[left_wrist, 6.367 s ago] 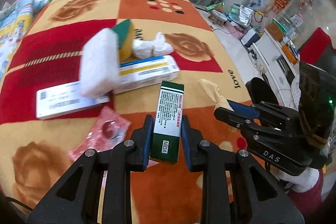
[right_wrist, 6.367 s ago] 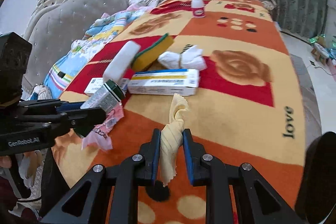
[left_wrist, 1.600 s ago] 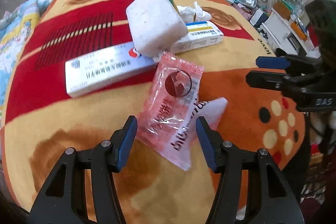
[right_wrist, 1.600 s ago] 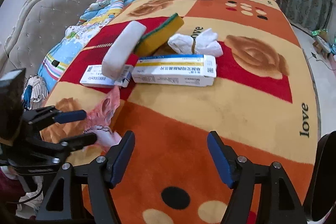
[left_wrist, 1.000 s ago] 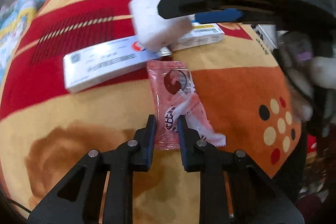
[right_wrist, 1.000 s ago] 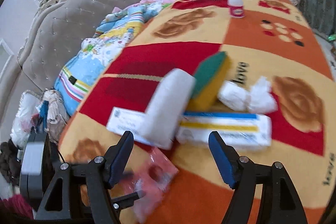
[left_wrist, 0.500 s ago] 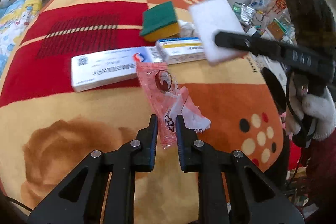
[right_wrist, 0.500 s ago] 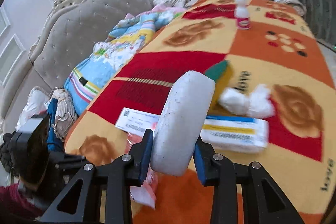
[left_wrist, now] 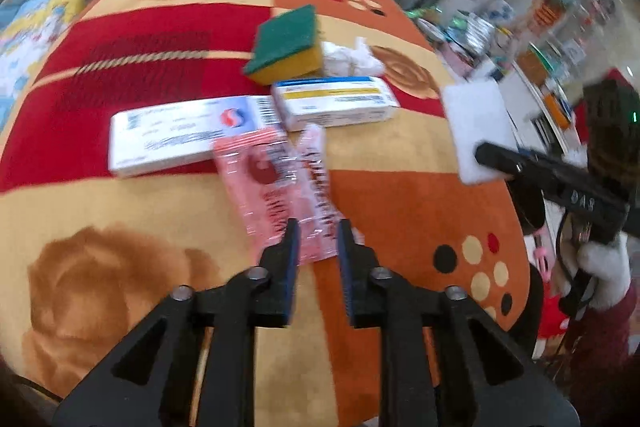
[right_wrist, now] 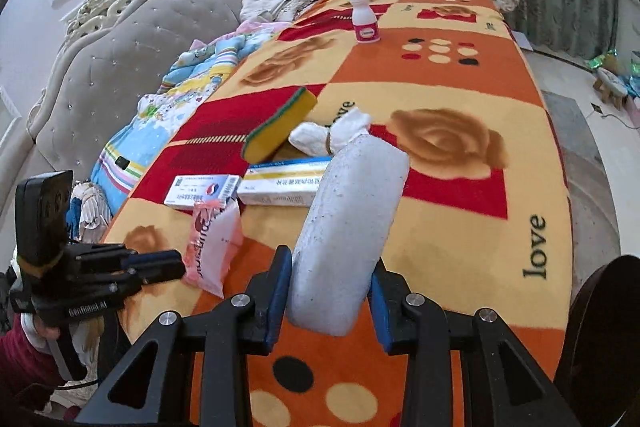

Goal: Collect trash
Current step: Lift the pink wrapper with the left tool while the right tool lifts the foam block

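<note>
Near front edge of blanket-covered table (left_wrist: 120,211): pink wrapper (left_wrist: 280,187) between left gripper (left_wrist: 316,231) pads, jaws opening, grip unclear. Thin, crinkly, slippery; best pinched at folded end. Right gripper (right_wrist: 328,267) clamped on white foam block (right_wrist: 352,227), light, squashy.

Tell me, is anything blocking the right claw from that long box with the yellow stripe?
Only its own load: the right gripper is shut on a white foam block, which also hides one end of the yellow-striped box in its view. Nothing else visible stands between.
</note>
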A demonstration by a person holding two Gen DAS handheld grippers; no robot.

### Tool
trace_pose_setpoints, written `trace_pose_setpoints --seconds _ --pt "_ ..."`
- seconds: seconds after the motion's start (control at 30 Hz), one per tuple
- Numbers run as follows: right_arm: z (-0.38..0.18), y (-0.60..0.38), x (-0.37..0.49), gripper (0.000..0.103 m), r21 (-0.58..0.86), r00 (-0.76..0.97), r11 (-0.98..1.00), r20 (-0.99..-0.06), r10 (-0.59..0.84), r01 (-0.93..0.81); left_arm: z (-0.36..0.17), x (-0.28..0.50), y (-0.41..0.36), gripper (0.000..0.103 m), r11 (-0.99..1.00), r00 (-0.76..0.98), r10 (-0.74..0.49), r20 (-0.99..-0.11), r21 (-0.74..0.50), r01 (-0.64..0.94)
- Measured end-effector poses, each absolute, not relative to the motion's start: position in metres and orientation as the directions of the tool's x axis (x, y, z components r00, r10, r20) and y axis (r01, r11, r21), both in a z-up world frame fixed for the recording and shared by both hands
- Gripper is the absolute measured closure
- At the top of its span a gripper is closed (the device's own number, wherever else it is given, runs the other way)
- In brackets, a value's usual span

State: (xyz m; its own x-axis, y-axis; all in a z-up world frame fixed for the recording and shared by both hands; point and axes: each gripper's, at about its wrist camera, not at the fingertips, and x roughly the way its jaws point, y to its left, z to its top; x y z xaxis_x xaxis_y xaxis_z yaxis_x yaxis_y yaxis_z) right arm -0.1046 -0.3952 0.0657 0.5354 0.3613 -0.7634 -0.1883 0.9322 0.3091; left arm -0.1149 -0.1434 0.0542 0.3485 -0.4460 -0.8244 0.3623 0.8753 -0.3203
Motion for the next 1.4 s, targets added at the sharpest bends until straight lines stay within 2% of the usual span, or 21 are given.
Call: trace_pose_setpoints --seconds 0.03,0.07,0.1,0.23,0.4,0.7,0.73,0.77,0.8,0.83,0.87,1.03,1.4 --pt "0.063 -0.396 -0.105 0.068 0.315 0.531 0.93 -0.764 0.366 -0.187 0.054 -0.116 -0.138 0.058 0.885 0.363 -0.436 -0.824 -0.319 0.338" --pt "0.061 -0.396 -0.105 0.068 0.321 0.526 0.929 -0.766 0.37 -0.186 0.055 -0.118 -0.133 0.045 0.888 0.373 -0.437 -0.818 -0.329 0.32" --pt "0.058 -0.396 -0.105 0.068 0.327 0.52 0.926 -0.767 0.375 -0.187 0.053 -0.118 -0.129 0.043 0.888 0.38 -0.445 -0.811 -0.347 0.3" --pt "0.05 -0.387 -0.104 0.068 0.341 0.496 0.918 -0.773 0.396 -0.201 0.041 -0.11 -0.13 0.042 0.892 0.365 -0.45 -0.815 -0.388 0.232" --pt "0.048 -0.381 -0.106 0.068 0.345 0.491 0.914 -0.772 0.405 -0.213 0.027 -0.102 -0.156 0.042 0.903 0.361 -0.426 -0.83 -0.367 0.221" --pt "0.047 -0.393 -0.108 0.068 0.336 0.494 0.924 -0.781 0.382 -0.184 0.022 -0.096 -0.2 0.042 0.936 0.423 -0.327 -0.845 -0.227 0.269" --pt "0.045 -0.394 -0.108 0.068 0.337 0.493 0.924 -0.781 0.382 -0.181 0.021 -0.096 -0.203 0.042 0.931 0.415 -0.335 -0.846 -0.228 0.287" --pt "0.045 -0.394 -0.109 0.068 0.338 0.493 0.924 -0.781 0.382 -0.179 0.021 -0.096 -0.204 0.052 0.926 0.409 -0.342 -0.846 -0.23 0.299" --pt "0.044 -0.396 -0.109 0.068 0.34 0.493 0.923 -0.781 0.383 -0.178 0.022 -0.097 -0.205 0.065 0.921 0.401 -0.352 -0.845 -0.237 0.309" --pt "0.044 -0.397 -0.11 0.068 0.341 0.493 0.923 -0.78 0.384 -0.178 0.022 -0.097 -0.205 0.087 0.918 0.388 -0.356 -0.851 -0.241 0.314" --pt "0.044 -0.398 -0.111 0.068 0.341 0.496 0.923 -0.779 0.383 -0.178 0.022 -0.098 -0.204 0.089 0.913 0.377 -0.369 -0.85 -0.254 0.32" --pt "0.047 -0.41 -0.116 0.068 0.348 0.515 0.923 -0.769 0.38 -0.161 0.042 -0.106 -0.205 0.09 0.885 0.384 -0.433 -0.816 -0.304 0.353" --pt "0.057 -0.447 -0.133 0.068 0.345 0.556 0.933 -0.758 0.341 -0.103 0.064 -0.116 -0.263 0.09 0.843 0.368 -0.457 -0.81 -0.263 0.47"
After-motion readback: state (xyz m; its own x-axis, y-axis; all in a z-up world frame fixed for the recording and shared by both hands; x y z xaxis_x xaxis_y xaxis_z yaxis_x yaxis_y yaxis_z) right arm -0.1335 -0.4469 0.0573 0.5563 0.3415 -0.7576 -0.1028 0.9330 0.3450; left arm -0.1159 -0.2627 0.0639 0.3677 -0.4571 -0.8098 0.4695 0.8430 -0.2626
